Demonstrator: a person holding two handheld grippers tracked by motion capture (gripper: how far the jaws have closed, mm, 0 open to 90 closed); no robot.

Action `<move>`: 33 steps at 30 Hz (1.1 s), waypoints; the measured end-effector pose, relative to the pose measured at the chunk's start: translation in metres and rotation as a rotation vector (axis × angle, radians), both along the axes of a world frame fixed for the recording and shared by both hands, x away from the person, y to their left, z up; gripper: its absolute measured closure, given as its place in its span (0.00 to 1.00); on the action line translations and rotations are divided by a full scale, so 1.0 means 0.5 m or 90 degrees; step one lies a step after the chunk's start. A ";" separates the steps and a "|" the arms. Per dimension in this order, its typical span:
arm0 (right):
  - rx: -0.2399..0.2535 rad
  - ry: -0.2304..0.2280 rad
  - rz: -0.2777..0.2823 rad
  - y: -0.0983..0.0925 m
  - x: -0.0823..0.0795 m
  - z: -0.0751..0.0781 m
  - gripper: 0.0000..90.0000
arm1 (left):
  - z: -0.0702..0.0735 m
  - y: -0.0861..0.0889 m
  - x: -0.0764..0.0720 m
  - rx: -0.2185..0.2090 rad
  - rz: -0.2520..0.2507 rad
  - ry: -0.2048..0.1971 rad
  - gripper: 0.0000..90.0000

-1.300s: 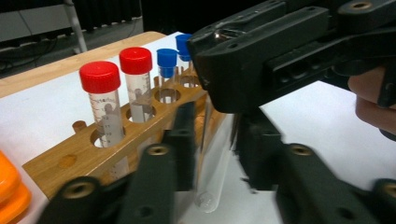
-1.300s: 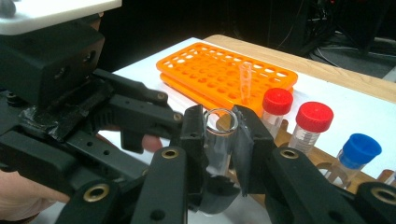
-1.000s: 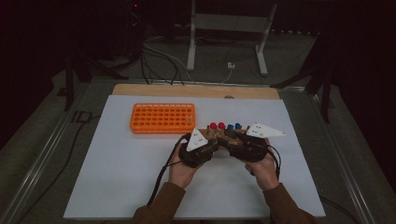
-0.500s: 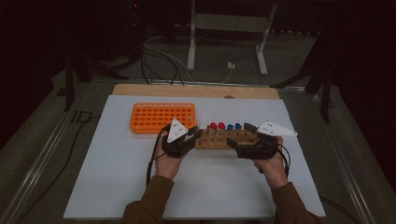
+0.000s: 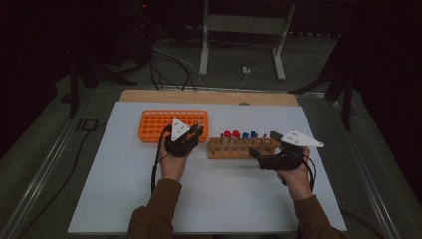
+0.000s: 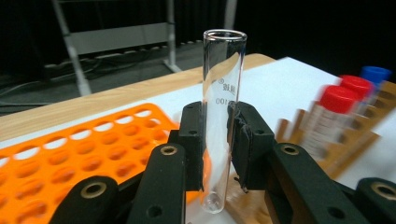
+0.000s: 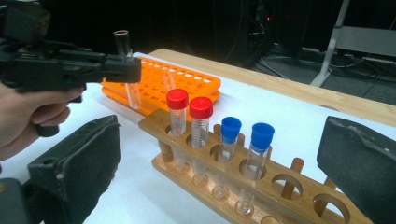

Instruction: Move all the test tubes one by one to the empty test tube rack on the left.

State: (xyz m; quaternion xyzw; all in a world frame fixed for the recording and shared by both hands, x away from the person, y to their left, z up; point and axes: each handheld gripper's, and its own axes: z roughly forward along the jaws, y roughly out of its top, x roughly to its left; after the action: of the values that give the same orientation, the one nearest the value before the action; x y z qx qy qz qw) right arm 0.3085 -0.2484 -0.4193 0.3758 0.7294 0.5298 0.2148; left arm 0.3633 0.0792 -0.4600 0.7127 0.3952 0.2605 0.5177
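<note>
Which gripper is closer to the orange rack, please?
Left. The left gripper hovers at the orange rack holding a glass tube; the right gripper is beyond the wooden rack.

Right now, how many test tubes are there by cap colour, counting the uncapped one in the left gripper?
Red-capped tubes: 2
Blue-capped tubes: 2
Uncapped glass tube held in the left gripper: 1
Total: 5 tubes
</note>
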 end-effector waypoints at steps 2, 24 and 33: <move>-0.001 0.000 -0.002 0.000 0.000 0.000 0.00 | -0.003 0.006 0.011 -0.001 0.018 0.001 0.85; 0.005 -0.008 0.000 -0.004 -0.001 0.001 0.00 | -0.051 -0.012 0.072 -0.005 0.101 0.037 0.84; 0.004 -0.006 0.003 -0.002 -0.001 0.000 0.00 | -0.082 -0.015 0.075 0.061 0.081 0.074 0.85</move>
State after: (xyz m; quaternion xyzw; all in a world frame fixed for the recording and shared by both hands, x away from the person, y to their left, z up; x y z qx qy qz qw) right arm 0.3079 -0.2493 -0.4194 0.3721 0.7277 0.5342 0.2160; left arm 0.4010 0.0716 -0.5009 0.7242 0.4561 0.2692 0.4417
